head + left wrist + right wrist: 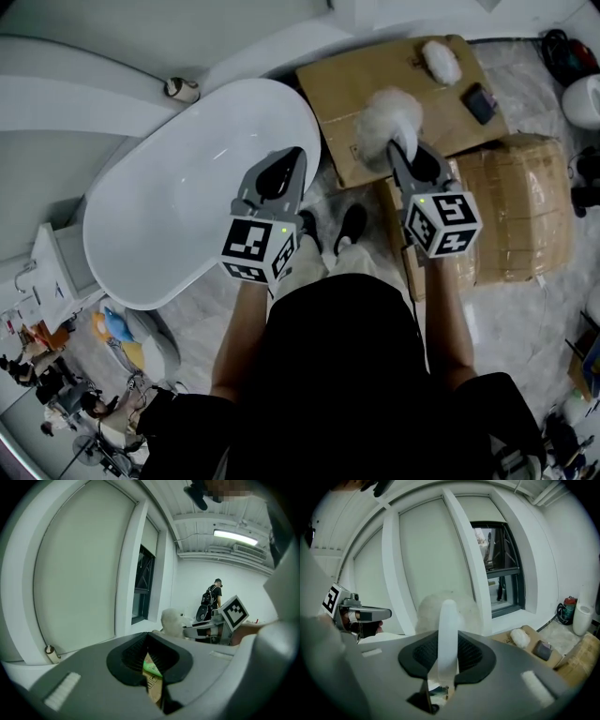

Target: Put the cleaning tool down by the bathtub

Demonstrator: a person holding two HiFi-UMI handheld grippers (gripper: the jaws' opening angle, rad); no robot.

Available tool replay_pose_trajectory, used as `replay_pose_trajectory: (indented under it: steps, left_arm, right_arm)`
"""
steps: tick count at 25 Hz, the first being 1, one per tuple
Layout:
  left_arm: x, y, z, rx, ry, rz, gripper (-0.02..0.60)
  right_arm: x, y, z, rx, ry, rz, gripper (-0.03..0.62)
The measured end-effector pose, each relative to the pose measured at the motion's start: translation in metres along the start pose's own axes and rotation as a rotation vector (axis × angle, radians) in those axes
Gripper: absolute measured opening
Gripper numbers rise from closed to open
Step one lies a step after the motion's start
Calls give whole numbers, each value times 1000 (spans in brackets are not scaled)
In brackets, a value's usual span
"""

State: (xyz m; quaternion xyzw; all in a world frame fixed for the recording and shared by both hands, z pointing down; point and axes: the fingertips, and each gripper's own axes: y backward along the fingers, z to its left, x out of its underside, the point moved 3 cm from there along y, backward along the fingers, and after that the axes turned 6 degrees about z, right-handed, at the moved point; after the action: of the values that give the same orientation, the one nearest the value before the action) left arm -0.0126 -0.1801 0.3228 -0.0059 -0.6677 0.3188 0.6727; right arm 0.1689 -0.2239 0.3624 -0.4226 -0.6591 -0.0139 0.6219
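The cleaning tool is a white plastic handle [448, 620] with a fluffy white head [384, 117]. My right gripper [405, 155] is shut on the handle, and the head sticks out past the jaws above flattened cardboard. In the right gripper view the handle rises between the black pads [472, 654]. The white oval bathtub [178, 216] lies to the left. My left gripper [286, 169] hovers by the tub's right rim, shut with nothing in it. The left gripper view shows the fluffy head [172, 620] and the right gripper's marker cube [234, 612] ahead on the right.
Flattened cardboard [375, 84] on the floor carries another fluffy white thing [439, 61] and a dark object [479, 101]. A wrapped cardboard box [520, 206] stands at the right. My feet stand between tub and boxes. A person with a backpack [213, 597] stands far off.
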Motion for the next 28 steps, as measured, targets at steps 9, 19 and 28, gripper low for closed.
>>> replay_pose_trajectory:
  steps: [9, 19, 28]
  left_arm:
    - [18, -8, 12, -9, 48, 22, -2]
    - [39, -37, 17, 9, 67, 52, -2]
    - [61, -59, 22, 42, 72, 101, -2]
  right_arm:
    - [32, -34, 1, -13, 11, 93, 94]
    - [80, -73, -13, 11, -50, 188, 94]
    - [117, -107, -26, 39, -98, 256, 94]
